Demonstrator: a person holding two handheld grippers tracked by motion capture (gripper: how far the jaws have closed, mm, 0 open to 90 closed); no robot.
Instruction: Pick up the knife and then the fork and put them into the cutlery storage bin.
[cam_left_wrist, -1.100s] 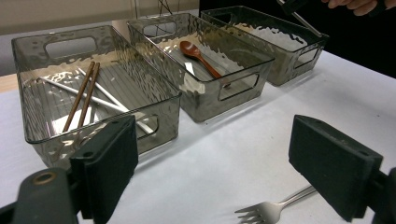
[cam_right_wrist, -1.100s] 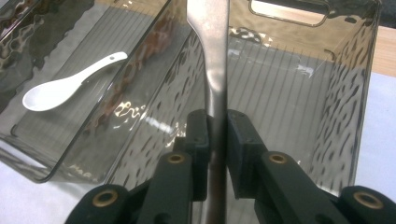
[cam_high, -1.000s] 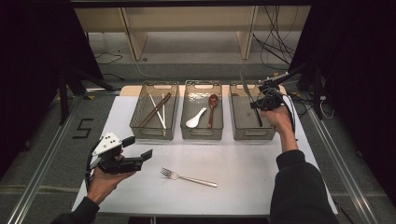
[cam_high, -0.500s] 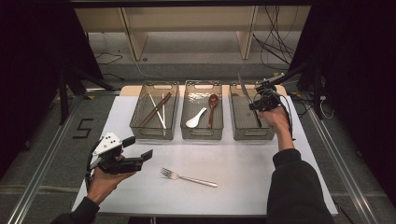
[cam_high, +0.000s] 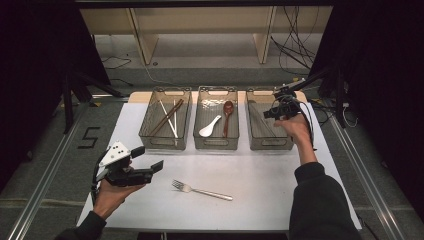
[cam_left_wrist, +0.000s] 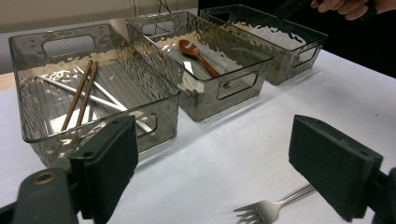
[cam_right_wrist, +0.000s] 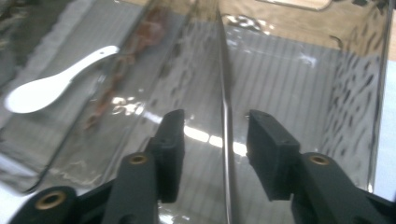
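Your right gripper (cam_high: 272, 111) hangs over the right bin (cam_high: 270, 145), at its far part. In the right gripper view a thin metal knife (cam_right_wrist: 227, 116) lies between the two black jaws, but they stand a little apart from it on both sides, so they are open and do not press it. The long axis of the knife runs away from you along the length of the bin, and its far end points to the far wall. It looks smooth and shiny, very narrow from this side; I cannot tell whether it rests on the ribbed floor of the bin.

Your left gripper (cam_high: 148, 161) is low over the white bench (cam_high: 260, 210), at the near left, with the jaws wide open and holding nothing. A steel fork (cam_high: 201, 190) lies flat on the bench just beside it, prongs toward the left gripper.

The three bins are clear grey plastic with wavy walls. The middle bin (cam_high: 216, 145) holds a white spoon (cam_high: 210, 127) and a brown spoon (cam_high: 227, 116).
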